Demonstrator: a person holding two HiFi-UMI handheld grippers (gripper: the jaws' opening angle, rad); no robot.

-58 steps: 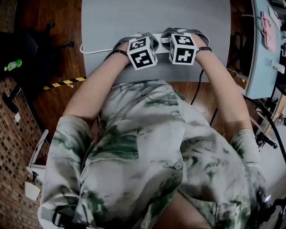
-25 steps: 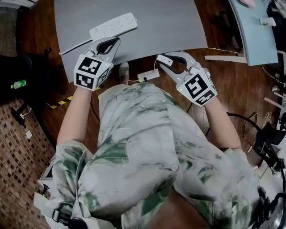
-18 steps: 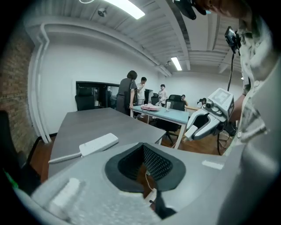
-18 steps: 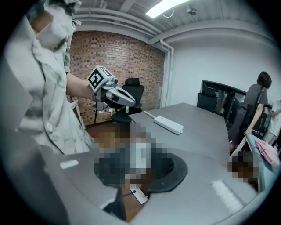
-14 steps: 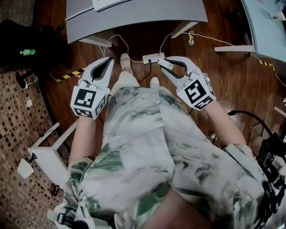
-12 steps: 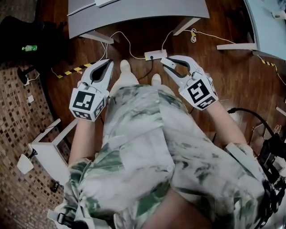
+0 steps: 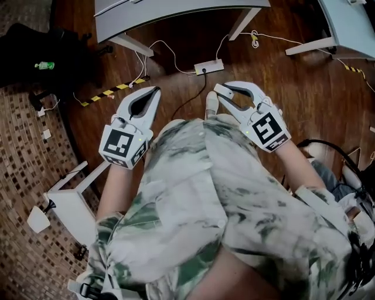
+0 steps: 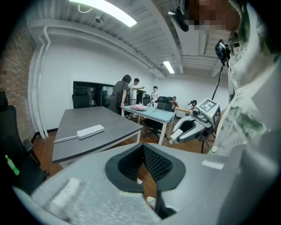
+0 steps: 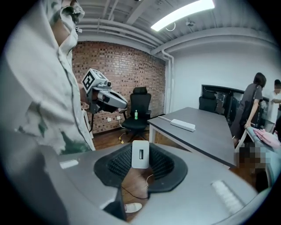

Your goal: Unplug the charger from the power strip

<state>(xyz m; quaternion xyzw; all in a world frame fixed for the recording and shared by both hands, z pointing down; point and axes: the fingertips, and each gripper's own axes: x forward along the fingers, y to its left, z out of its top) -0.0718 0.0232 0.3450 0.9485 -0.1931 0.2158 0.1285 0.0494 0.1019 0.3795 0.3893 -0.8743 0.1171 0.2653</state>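
Observation:
The white charger [image 9: 140,154] sits upright between the pads of my right gripper [image 7: 220,90], which is shut on it, and no cable hangs from it. In the head view both grippers hover over the wooden floor in front of the person's body, away from the grey table [image 7: 176,12]. The white power strip [image 8: 90,131] lies on that table with its cord trailing left, and it also shows as the power strip [image 9: 183,125] in the right gripper view. My left gripper [image 7: 154,91] is shut with nothing in it.
A second small power strip [image 7: 209,66] with white and black cables lies on the floor under the table. A black office chair [image 9: 136,115] stands by the brick wall. A light blue table [image 8: 149,113] with people around it stands at the back. A white stand [image 7: 70,196] is at the left.
Both grippers have drawn back from the table and the power strip and now hang over the floor. The charger has stayed in the right gripper. The table has slid toward the head view's top edge.

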